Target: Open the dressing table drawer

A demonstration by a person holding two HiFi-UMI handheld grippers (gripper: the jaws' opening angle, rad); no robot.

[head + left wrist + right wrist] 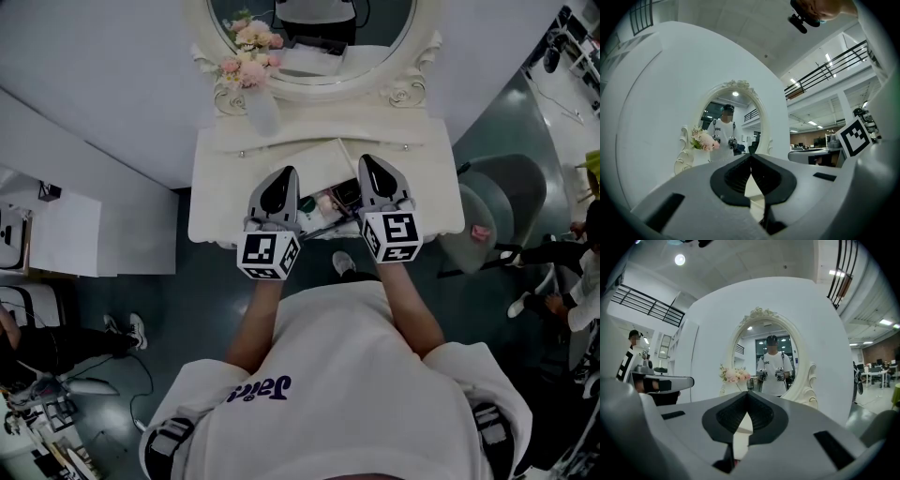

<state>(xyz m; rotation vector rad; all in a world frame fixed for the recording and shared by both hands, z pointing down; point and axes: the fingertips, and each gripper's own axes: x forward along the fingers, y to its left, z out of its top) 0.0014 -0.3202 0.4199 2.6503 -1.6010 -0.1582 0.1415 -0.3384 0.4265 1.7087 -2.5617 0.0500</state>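
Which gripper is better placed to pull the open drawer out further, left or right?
Right, but barely. Both shut grippers hang beside the open drawer; the right gripper sits closer to its visible contents than the left gripper.

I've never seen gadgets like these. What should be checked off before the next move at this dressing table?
1. Left gripper empty: ok, jaws together, nothing between them.
2. Right gripper empty: ok, jaws together, nothing held.
3. Drawer open: ok, it looks pulled out, with small items showing between the grippers.
4. Drawer fully out: cannot tell, the grippers cover its front.
5. Vase of flowers safe: ok, upright at the table's back left, apart from both grippers.
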